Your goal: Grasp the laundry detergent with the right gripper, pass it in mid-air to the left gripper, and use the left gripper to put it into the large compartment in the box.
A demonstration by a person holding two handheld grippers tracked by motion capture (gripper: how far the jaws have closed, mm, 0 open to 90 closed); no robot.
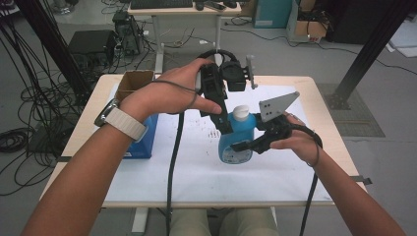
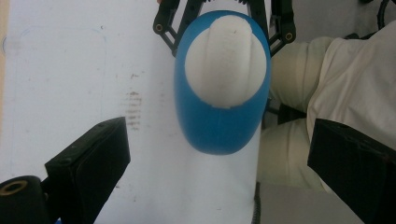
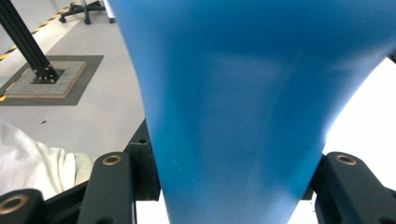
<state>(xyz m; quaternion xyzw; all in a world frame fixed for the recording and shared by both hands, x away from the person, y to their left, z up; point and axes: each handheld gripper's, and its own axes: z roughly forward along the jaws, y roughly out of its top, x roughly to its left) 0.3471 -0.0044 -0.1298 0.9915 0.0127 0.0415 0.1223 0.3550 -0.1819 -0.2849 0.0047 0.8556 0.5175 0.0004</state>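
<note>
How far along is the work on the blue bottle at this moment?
Done: the right gripper is shut on the blue bottle, which stands upright on the white sheet. In hand: the left gripper hovers above the white cap, jaws open on either side of it and not touching. Left: closing on the cap, probably to open it; the cap is still on.
</note>
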